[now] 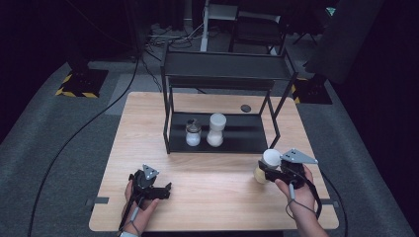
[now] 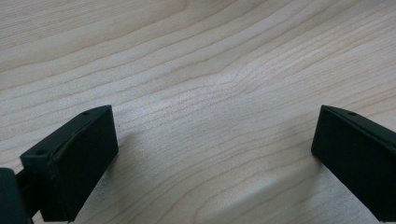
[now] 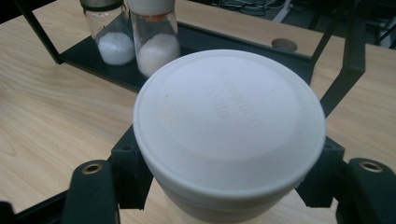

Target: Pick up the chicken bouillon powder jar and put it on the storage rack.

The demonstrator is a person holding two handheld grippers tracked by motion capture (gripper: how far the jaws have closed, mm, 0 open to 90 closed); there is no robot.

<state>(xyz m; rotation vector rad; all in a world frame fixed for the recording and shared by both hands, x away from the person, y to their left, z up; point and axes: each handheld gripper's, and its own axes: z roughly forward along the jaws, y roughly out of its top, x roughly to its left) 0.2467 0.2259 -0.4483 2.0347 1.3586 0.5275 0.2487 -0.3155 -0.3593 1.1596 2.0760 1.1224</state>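
1. Nearest the camera, at the near left of the wooden table (image 1: pixel 217 197), the left gripper (image 1: pixel 157 190) rests with jaws wide apart, holding nothing.
2. At the near right, the right gripper (image 1: pixel 267 170) clamps a white-lidded jar (image 3: pixel 229 126) just in front of the black shelf rack (image 1: pixel 222 74).
3. Risk: the jar may slip, since the jaws grip just under its lid.
4. The jar's contents are hidden by the lid.

Table (image 1: pixel 212 197) pale wood grain. Rack (image 1: pixel 217 74) black. Held jar (image 1: pixel 267 165): white lid, cream contents. Rack jars (image 1: pixel 193 133): white contents, clear glass. Grippers (image 1: pixel 163 190) black.
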